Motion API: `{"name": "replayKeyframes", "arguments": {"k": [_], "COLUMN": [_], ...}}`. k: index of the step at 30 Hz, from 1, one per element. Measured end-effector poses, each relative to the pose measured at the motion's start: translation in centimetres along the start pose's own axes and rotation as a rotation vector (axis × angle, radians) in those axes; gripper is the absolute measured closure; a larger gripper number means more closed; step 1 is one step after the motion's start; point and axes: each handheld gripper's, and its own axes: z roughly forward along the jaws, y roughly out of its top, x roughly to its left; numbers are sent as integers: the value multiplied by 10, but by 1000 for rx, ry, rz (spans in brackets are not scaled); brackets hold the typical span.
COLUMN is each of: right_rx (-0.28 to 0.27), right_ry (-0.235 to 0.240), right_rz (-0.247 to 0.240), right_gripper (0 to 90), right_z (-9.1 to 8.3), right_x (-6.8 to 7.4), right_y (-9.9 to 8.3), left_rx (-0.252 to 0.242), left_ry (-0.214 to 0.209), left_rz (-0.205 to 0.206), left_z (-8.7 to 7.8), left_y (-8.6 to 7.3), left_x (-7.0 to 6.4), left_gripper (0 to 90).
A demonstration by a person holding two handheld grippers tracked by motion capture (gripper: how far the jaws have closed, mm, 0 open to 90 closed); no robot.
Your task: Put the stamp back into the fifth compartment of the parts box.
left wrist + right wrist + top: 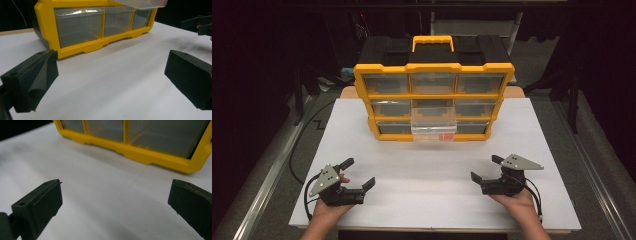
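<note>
Left tongs (360,173) sit low at about 7 o'clock in the high view, gripped from below by the left hand (332,200), jaws spread wide and empty, aimed toward 2 o'clock. Right tongs (487,168) at about 5 o'clock, held by the right hand (514,197), jaws also wide apart, nothing between them, aimed toward 10 o'clock. Both forearms enter from 6 o'clock, well apart. Grey plate on top of each, cable trailing back by the wrist. In the left gripper view the left tongs (111,75) gape, foam pads far apart; same for the right tongs (115,202) in the right gripper view.
</note>
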Motion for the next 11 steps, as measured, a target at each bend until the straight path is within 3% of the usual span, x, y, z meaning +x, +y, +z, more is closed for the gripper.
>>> {"name": "replayKeyframes", "arguments": {"k": [3,6,11], "right_rx": [-86,-96,-122], "right_ry": [-46,-76,-63], "right_rz": [1,-9,-6], "right_gripper": [3,3,2], "right_z": [-9,-17,-21], "right_x": [3,5,4], "right_y": [-9,-15,-17], "left_rx": [10,2,6], "left_ry": [4,15,30], "left_rz": [-3,6,9], "left_z": [-1,-1,1], "left_y": [-1,0,0], "left_x": [1,0,0], "left_gripper": [3,3,3]}}
